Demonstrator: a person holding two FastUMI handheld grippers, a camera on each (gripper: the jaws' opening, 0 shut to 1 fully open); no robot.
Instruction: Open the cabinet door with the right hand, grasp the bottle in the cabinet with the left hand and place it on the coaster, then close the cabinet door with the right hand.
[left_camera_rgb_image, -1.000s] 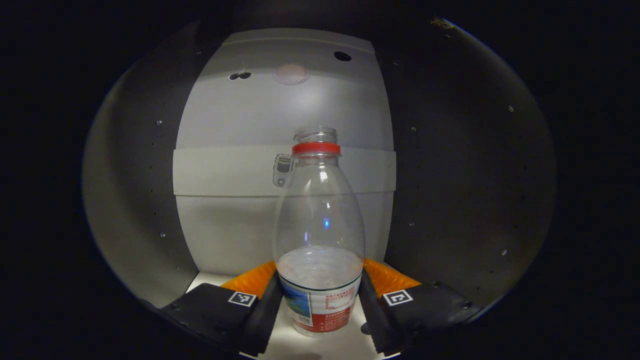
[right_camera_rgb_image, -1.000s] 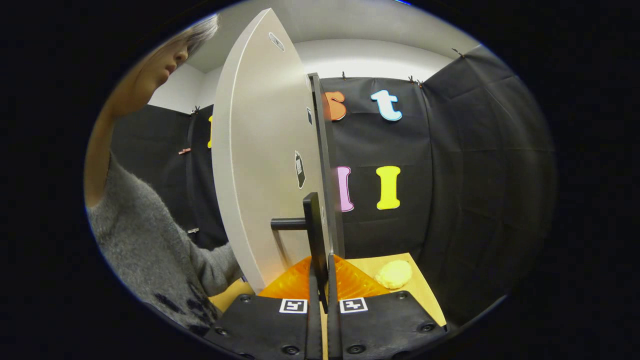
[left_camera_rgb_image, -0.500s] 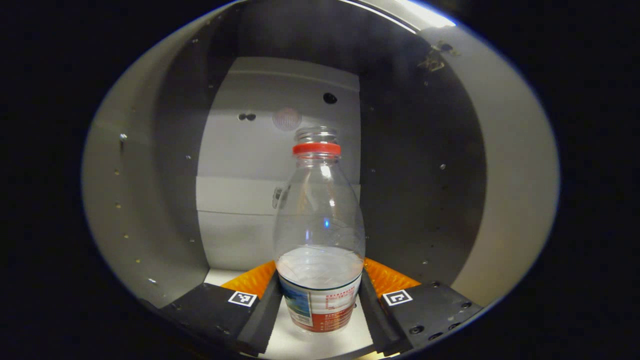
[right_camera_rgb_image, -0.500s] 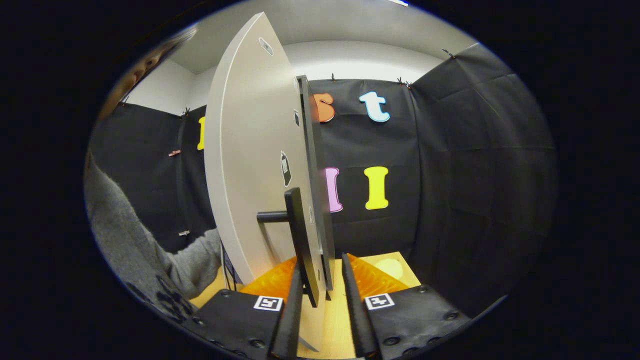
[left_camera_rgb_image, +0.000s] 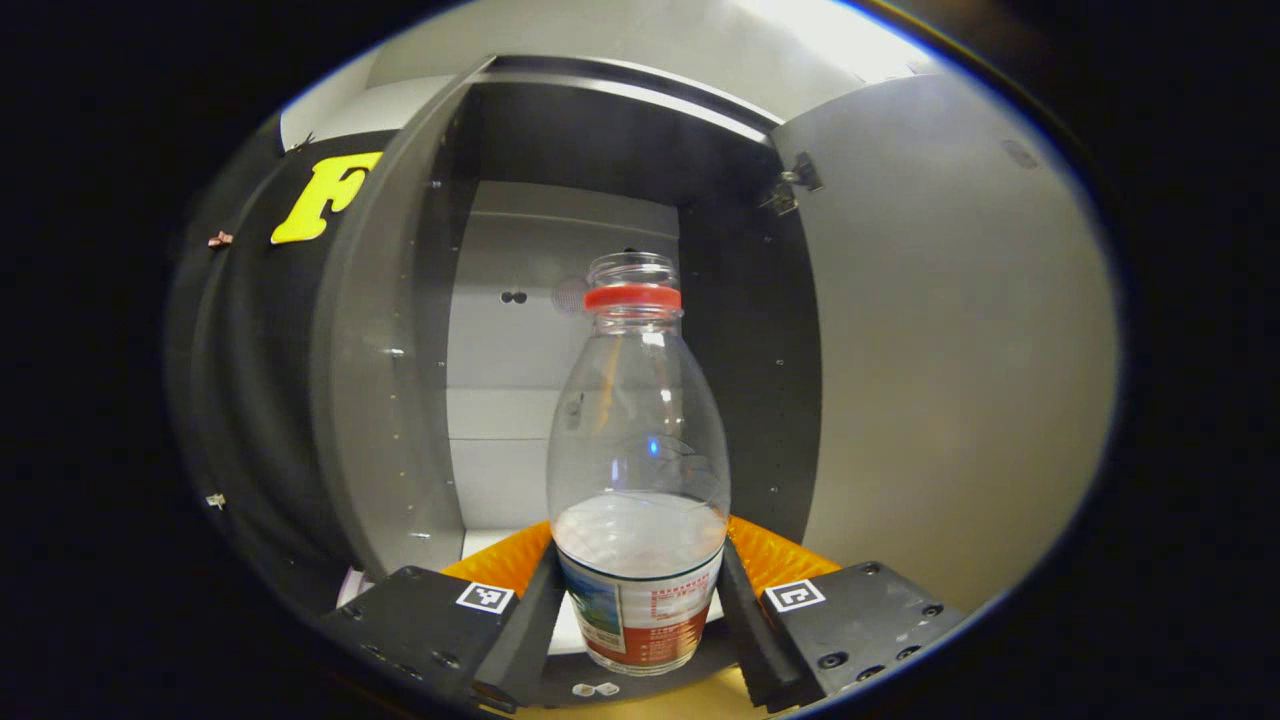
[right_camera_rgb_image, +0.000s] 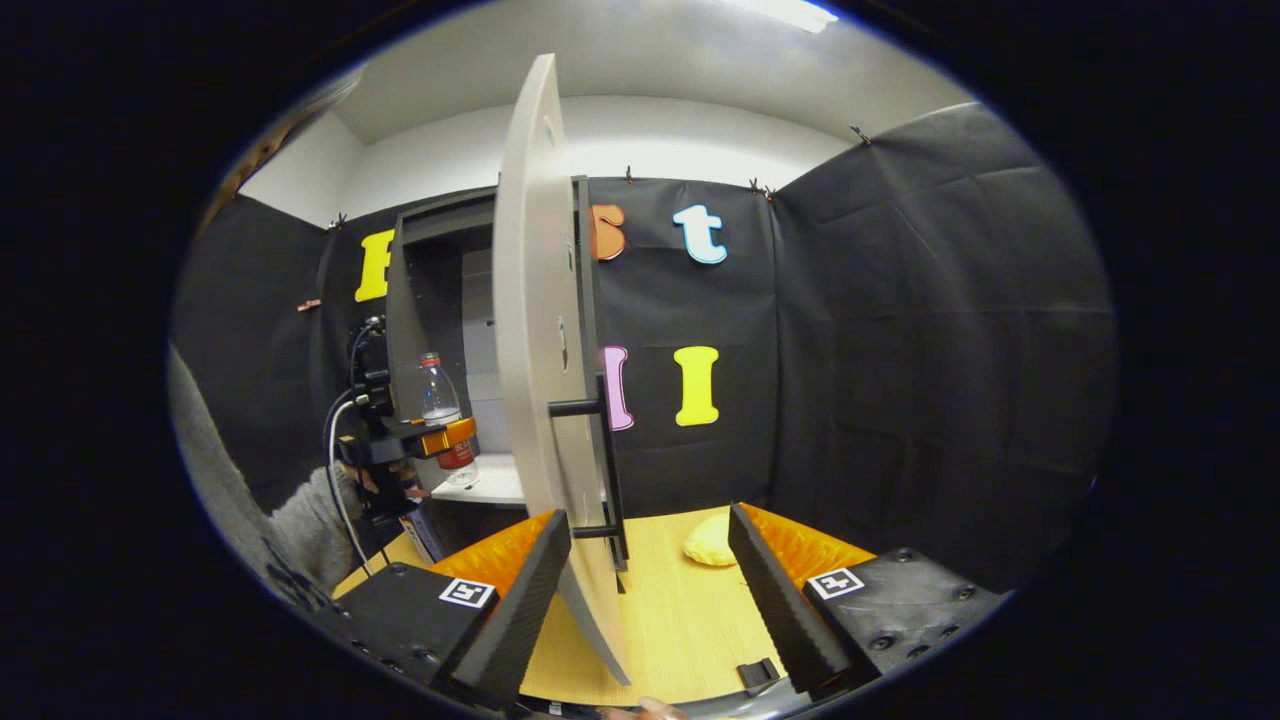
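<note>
A clear plastic bottle (left_camera_rgb_image: 640, 440) with a red neck ring and a printed label stands upright between the fingers of my left gripper (left_camera_rgb_image: 638, 575), which is shut on its lower body. It is held just in front of the open dark cabinet (left_camera_rgb_image: 400, 350). In the right gripper view the same bottle (right_camera_rgb_image: 438, 395) and the left gripper (right_camera_rgb_image: 425, 440) hang at the cabinet's mouth. The pale door (right_camera_rgb_image: 535, 350) stands edge-on with its black handle (right_camera_rgb_image: 606, 455). My right gripper (right_camera_rgb_image: 650, 590) is open wide, back from the handle. A yellow coaster (right_camera_rgb_image: 710, 540) lies on the wooden table (right_camera_rgb_image: 680, 620).
The open door (left_camera_rgb_image: 960, 350) stands to the right of the bottle in the left gripper view. A person's grey sleeve (right_camera_rgb_image: 300, 525) reaches in behind the left gripper. Black cloth walls close the booth behind and to the right.
My left gripper has drawn back out of the cabinet with the bottle in it. The right gripper has let go of the door handle, opened wide and pulled away.
</note>
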